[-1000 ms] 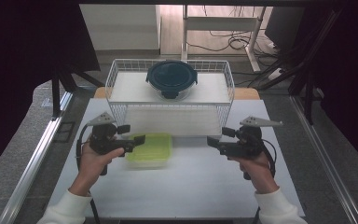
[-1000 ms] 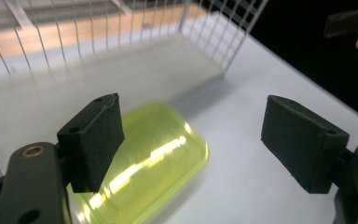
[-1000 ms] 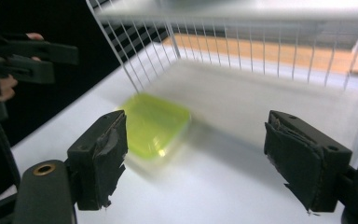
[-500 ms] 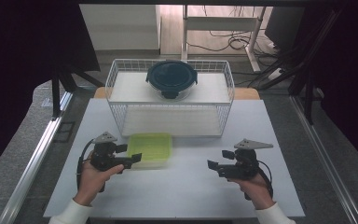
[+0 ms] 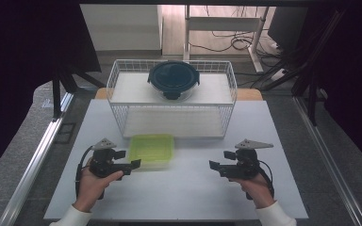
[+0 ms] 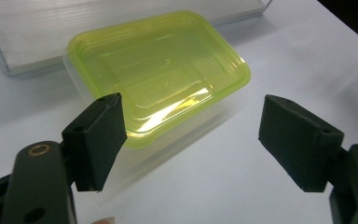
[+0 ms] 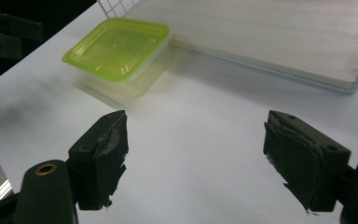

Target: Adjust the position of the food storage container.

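Two grippers: each held in one of the person's hands low over the white table [image 5: 188, 188], jaws pointing inward toward one another.
Left gripper [image 5: 129, 165]: jaws spread wide, nothing between them; the left hand [image 5: 92, 181] grips it from below.
Right gripper [image 5: 215, 167]: jaws spread wide, nothing between them; the right hand [image 5: 254, 183] holds it at the table's right side.
Container: a rectangular clear plastic box with a translucent yellow-green lid [image 5: 152, 149] sits on the table just in front of the white wire basket [image 5: 122, 120], left of centre.
Container and left fingers: in the left gripper view the box [image 6: 161, 74] lies just beyond the jaws, its near corner close by the left-hand pad [image 6: 98, 140]; whether they touch, I cannot tell.
Container and right fingers: in the right gripper view the box [image 7: 119, 46] stands well apart, up and to the left of the pads [image 7: 100, 158].
Basket top: a round dark-teal lidded bowl [image 5: 173, 79] rests on the basket's white upper shelf.
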A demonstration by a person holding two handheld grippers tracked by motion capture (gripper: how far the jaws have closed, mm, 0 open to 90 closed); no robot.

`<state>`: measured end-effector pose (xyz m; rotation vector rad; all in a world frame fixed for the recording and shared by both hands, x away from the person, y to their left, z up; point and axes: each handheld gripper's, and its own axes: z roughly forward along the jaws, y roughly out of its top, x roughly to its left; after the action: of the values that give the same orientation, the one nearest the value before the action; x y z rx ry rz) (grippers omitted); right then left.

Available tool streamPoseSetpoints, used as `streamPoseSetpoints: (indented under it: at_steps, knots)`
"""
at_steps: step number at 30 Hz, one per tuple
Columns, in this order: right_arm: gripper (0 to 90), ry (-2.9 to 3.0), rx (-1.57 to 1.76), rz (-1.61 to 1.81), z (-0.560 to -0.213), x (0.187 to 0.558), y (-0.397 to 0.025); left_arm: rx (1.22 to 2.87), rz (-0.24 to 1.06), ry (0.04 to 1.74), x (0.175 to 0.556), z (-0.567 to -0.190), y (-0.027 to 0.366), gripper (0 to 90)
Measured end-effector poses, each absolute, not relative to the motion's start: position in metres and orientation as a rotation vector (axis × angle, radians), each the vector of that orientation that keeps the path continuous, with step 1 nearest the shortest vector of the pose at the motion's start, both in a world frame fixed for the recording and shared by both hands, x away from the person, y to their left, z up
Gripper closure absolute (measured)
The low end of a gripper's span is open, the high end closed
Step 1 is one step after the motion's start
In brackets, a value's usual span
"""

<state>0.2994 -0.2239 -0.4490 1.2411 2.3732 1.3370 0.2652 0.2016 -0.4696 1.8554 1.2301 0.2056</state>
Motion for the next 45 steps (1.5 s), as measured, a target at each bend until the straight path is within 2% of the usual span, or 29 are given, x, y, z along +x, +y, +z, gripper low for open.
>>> streamPoseSetpoints:
  at_steps: [11,17,21,24,25,26,27,31,34,36,45]
  knots:
    - [21.5,2.384,1.274,1.297,-0.454,0.306,-0.230,1.855,0.277,1.312,0.274,-0.474,0.221,23.8]
    - [21.6,2.370,1.282,1.293,-0.453,0.306,-0.232,1.844,0.281,1.374,0.284,-0.479,0.236,30.0]
    - [21.6,2.373,1.288,1.284,-0.454,0.308,-0.231,1.843,0.291,1.422,0.298,-0.484,0.242,37.3]
    - [21.6,2.375,1.294,1.280,-0.455,0.309,-0.232,1.842,0.298,1.455,0.309,-0.487,0.244,46.9]
    - [21.6,2.371,1.294,1.281,-0.455,0.309,-0.232,1.850,0.304,1.463,0.312,-0.488,0.244,52.6]
    - [21.6,2.367,1.293,1.280,-0.454,0.309,-0.233,1.856,0.309,1.475,0.316,-0.490,0.244,63.1]
    - [21.6,2.367,1.293,1.280,-0.454,0.309,-0.233,1.868,0.310,1.484,0.321,-0.491,0.243,63.1]
    - [21.6,2.351,1.308,1.262,-0.456,0.310,-0.236,1.921,0.308,1.504,0.337,-0.494,0.241,77.9]
    - [21.6,2.347,1.327,1.254,-0.456,0.311,-0.237,1.961,0.317,1.512,0.348,-0.496,0.235,80.9]
    - [21.6,2.342,1.330,1.253,-0.456,0.311,-0.237,1.979,0.314,1.513,0.355,-0.496,0.233,87.1]
    - [21.6,2.343,1.325,1.246,-0.457,0.311,-0.237,2.055,0.282,1.500,0.374,-0.499,0.221,89.6]
